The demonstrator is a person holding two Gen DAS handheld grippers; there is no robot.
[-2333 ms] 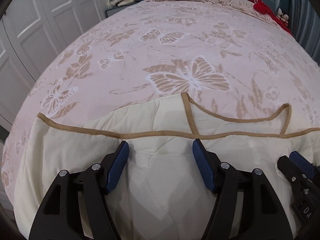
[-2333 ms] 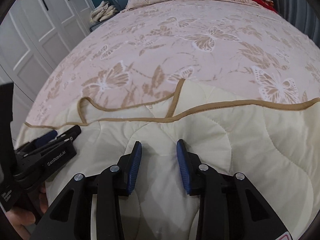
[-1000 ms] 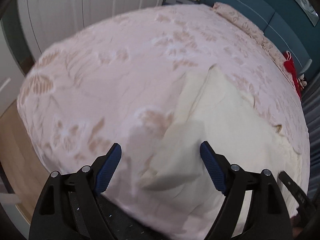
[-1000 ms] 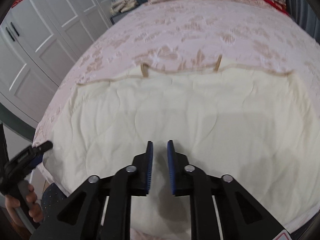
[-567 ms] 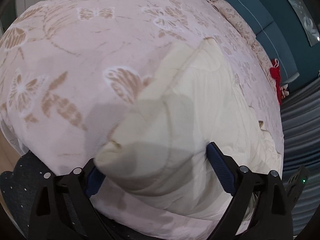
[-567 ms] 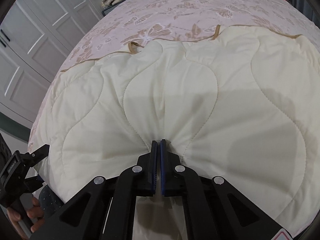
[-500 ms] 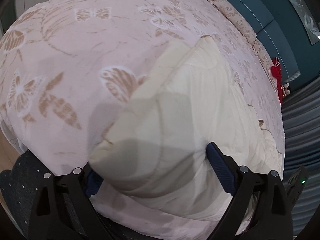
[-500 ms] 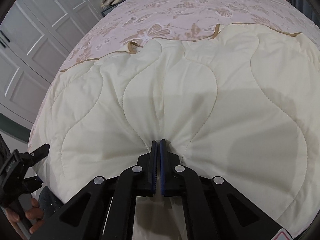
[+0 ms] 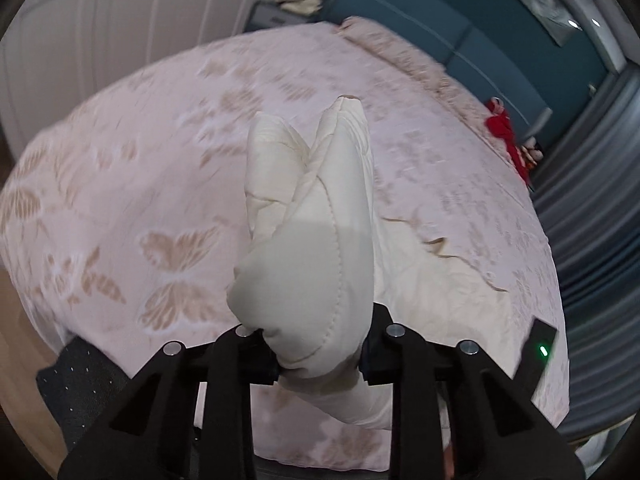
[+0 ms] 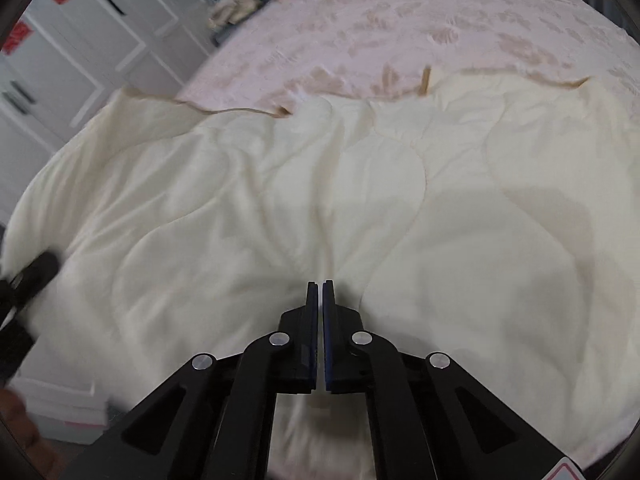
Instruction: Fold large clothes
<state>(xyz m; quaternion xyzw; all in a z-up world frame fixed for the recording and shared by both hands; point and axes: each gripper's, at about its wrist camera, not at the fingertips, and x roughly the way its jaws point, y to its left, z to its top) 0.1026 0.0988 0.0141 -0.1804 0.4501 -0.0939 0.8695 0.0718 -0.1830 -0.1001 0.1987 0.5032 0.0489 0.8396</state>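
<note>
The cream quilted garment (image 10: 360, 208) lies spread over the near part of the bed (image 10: 440, 20), reaching the bed's near edge, with its tan-trimmed far edge toward the middle of the pink butterfly bedspread. The left tongs (image 9: 320, 356) are closing on a thick bunched fold of the garment (image 9: 308, 240) at its left corner; the padding bulges up between the black arms and stands raised above the bedspread, and the pads press on it. The right tongs (image 10: 320, 320) are pinched tight, with a thin fold of the cloth caught between the blue pads near the bed's near edge; creases fan out from that spot. White wardrobe doors (image 10: 80, 40) stand beyond the bed's left side. A red item (image 9: 500, 124) lies at the bed's far right corner, by the teal headboard (image 9: 460, 40).
</note>
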